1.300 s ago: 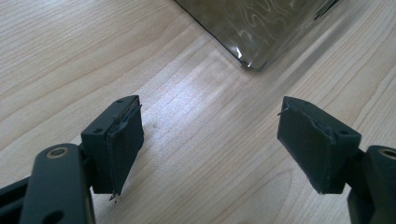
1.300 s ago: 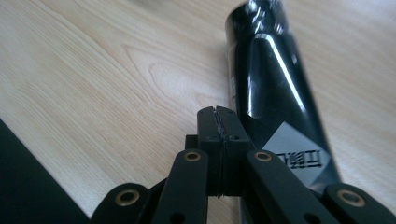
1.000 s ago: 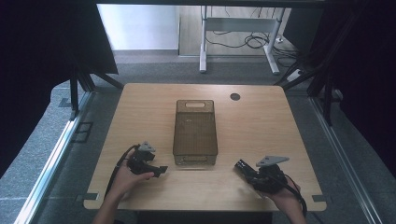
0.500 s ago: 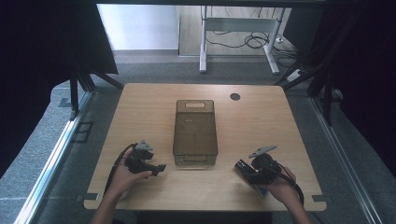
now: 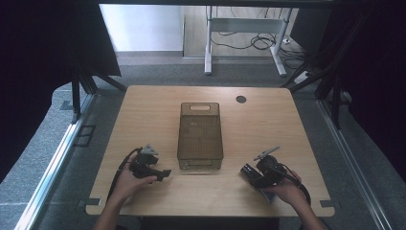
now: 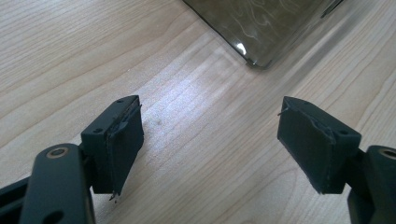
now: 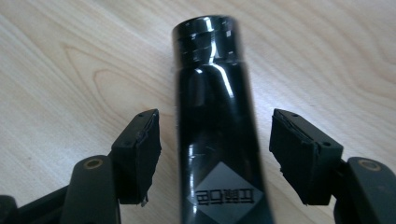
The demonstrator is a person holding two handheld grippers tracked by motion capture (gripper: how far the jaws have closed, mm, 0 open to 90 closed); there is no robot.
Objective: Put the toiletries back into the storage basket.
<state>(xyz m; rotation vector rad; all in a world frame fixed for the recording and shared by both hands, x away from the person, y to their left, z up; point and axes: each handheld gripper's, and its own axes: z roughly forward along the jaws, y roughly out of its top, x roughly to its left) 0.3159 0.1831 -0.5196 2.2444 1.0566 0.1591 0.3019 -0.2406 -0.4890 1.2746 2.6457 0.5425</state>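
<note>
since a second ago the right gripper has slid left, its jaws just opening around the glossy black cylindrical bottle lying near right; left gripper rests spread beside the smoky translucent plastic bin.

High view: fixed overhead, facing forward and down over the whole tabletop. Gripper views ride low, very close to the wood. Left gripper view shares the smoky bin corner with the high view.
</note>
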